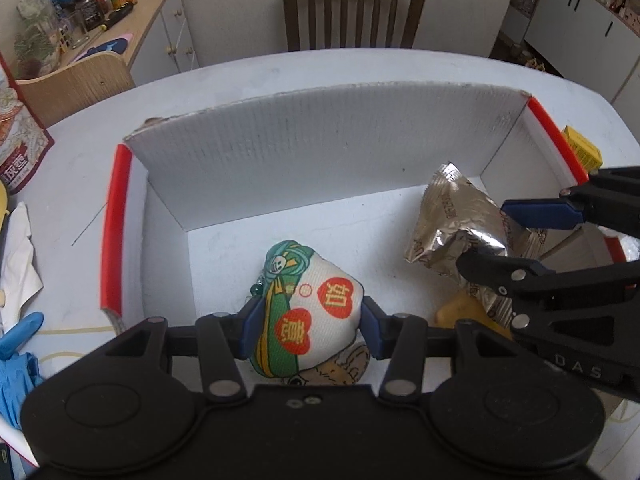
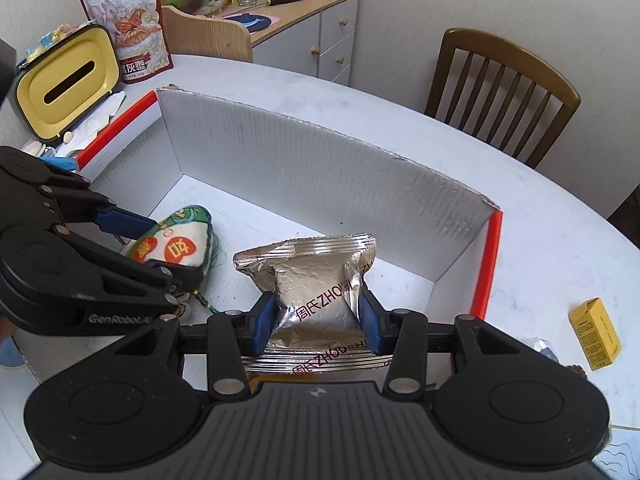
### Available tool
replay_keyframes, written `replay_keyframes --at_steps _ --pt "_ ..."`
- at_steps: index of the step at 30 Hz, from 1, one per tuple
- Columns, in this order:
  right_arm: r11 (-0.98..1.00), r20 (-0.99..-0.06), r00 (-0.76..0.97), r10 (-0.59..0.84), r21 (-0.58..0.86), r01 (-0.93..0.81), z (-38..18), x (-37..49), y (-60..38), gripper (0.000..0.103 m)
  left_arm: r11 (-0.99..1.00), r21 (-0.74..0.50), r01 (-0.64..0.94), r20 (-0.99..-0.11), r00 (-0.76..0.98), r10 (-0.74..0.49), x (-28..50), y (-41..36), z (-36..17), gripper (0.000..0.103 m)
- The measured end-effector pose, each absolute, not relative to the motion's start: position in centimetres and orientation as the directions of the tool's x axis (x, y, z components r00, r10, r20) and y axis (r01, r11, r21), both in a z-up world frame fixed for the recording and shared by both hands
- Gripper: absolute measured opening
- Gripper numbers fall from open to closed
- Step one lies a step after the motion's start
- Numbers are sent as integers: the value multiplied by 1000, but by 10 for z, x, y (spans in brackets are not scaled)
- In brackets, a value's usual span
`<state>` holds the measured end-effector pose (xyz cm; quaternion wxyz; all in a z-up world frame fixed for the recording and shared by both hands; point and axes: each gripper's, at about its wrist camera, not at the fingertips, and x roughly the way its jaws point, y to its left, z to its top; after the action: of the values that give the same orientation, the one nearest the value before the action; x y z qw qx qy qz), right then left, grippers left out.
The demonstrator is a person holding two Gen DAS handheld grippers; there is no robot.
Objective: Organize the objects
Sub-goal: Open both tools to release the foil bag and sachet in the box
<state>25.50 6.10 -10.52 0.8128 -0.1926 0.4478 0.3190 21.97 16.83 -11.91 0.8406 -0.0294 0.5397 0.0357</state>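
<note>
A white cardboard box (image 1: 320,152) (image 2: 320,176) with red edge strips lies open on the white table. My left gripper (image 1: 310,326) (image 2: 160,248) is shut on a small white, green and red cloth pouch (image 1: 316,312) (image 2: 180,244) held over the box floor. My right gripper (image 2: 318,320) (image 1: 496,232) is shut on a silver foil snack packet (image 2: 316,280) (image 1: 444,216), held inside the box to the right of the pouch. Something yellow (image 1: 460,312) lies under the packet, mostly hidden.
A small yellow carton (image 2: 594,334) (image 1: 582,150) lies on the table right of the box. Left of the box are a yellow tissue holder (image 2: 64,84), a red snack bag (image 2: 128,20) (image 1: 16,136) and blue gloves (image 1: 16,360). A wooden chair (image 1: 354,4) stands beyond the table.
</note>
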Motion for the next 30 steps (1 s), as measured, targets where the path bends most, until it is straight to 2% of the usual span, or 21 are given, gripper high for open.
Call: replay_keyframes --at_steps 9,14,22,26,30 --pt "728 -860 375 347 -5 -686 -106 265 65 45 997 -24 -79 -932 362 6 232 173 -131 51" --pt "729 -853 376 363 8 -685 -101 264 63 46 996 -32 -88 -933 359 2 232 174 -131 56" --pt "740 -833 383 400 47 -671 -88 260 48 46 994 -35 -105 -925 380 8 226 177 -124 60" --pt "740 -817 386 427 70 -669 -79 253 36 51 993 -39 -114 -915 403 11 222 176 -116 62" --pt "737 -802 395 448 82 -670 -67 244 25 51 992 -41 -123 -905 425 15 216 174 -108 63"
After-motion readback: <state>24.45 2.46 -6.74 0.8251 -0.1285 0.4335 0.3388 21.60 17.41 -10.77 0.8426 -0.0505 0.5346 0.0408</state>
